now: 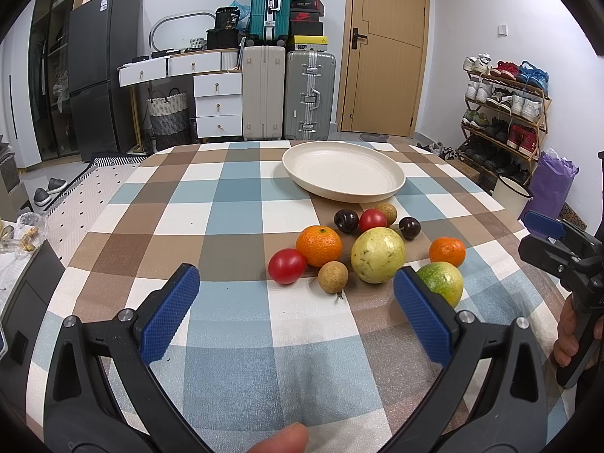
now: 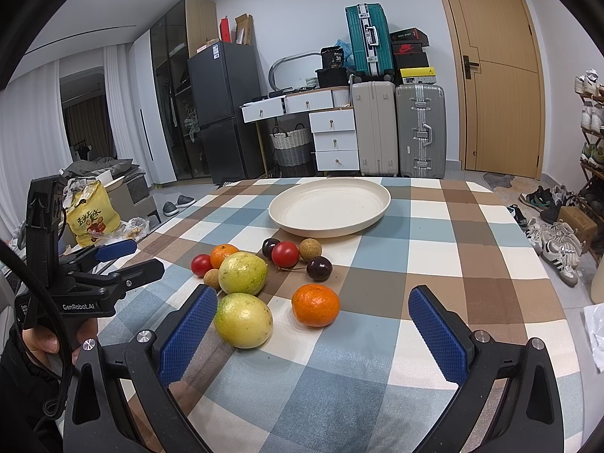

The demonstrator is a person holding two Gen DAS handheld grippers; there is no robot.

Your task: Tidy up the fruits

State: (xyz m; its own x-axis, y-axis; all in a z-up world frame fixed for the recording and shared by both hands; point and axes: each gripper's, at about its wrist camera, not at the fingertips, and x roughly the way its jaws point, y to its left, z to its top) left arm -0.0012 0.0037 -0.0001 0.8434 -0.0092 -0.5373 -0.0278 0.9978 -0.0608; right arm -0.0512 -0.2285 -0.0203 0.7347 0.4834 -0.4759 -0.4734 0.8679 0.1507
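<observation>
The left gripper [image 1: 294, 294] has its jaws spread wide over bare cloth at the near edge of the worktop [image 1: 226, 196], holding nothing. The right gripper [image 2: 313, 321] is likewise spread and empty, with a tangerine [image 2: 315, 305] lying between its pads and a green-yellow fruit [image 2: 243, 320] touching the left pad. Beyond sits the rest of the fruit cluster: a pale guava [image 1: 377, 255], a second tangerine [image 1: 319, 246], tomatoes [image 1: 287, 265], longans [image 1: 332, 276] and dark plums [image 1: 346, 221]. An empty plate [image 1: 392, 185] stands just behind them, toward the far edge.
</observation>
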